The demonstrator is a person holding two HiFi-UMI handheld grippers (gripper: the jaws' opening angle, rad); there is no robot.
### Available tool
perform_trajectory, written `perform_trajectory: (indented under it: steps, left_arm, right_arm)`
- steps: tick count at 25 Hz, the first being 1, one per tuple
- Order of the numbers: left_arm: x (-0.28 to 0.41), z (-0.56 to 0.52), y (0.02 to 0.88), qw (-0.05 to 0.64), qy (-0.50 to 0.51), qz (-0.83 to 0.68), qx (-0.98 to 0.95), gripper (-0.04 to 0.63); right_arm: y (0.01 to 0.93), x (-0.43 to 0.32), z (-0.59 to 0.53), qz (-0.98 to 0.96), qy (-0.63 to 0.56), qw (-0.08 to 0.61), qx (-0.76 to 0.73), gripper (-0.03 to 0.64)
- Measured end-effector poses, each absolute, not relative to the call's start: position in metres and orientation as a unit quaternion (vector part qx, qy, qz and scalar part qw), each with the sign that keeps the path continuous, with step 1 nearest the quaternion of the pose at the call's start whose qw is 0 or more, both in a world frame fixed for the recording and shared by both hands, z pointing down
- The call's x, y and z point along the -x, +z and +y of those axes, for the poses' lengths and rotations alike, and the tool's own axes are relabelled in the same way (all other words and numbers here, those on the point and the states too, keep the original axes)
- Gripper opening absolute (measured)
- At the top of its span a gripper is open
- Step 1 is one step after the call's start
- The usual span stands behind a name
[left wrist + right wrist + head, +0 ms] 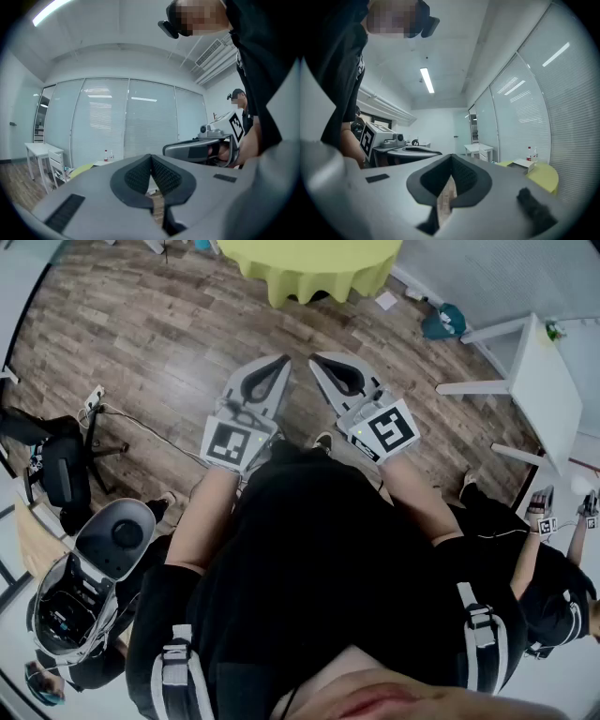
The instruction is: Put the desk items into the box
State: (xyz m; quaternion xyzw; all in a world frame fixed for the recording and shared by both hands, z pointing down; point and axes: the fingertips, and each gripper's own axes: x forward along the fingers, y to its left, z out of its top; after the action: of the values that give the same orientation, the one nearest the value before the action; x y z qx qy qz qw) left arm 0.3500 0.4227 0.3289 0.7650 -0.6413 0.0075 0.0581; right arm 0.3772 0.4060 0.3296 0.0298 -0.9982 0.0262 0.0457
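I stand over a wooden floor with both grippers held level in front of my body. The left gripper [280,360] [151,157] is shut, its dark pads meeting at the tip with nothing between them. Beside it, the right gripper [317,360] [451,157] is shut and empty too. Each shows in the other's view: the right gripper body [199,149] and the left gripper body [412,150]. Ahead stands a yellow-green round table [305,266] [541,174] bearing a flat pale box-like thing [524,163] and two small bottles [531,153]. Its items are too far off to make out.
A white table [546,381] stands at the right, and another white desk [41,150] by the glass wall. A second person [548,582] with grippers sits at the lower right. A grey-white machine [108,545] and cables [141,420] lie at the left, a teal thing [442,322] on the floor.
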Motion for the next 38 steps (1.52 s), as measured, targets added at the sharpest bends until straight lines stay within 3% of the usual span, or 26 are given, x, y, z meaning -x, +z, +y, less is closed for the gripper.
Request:
perform_trajectory:
  steps: [38]
  left_arm:
    - [-0.270, 0.445, 0.334, 0.045, 0.015, -0.619, -0.784, 0.011]
  right_arm:
    - [0.341, -0.305, 0.427, -0.995, 0.029, 0.062, -0.067, 0.017]
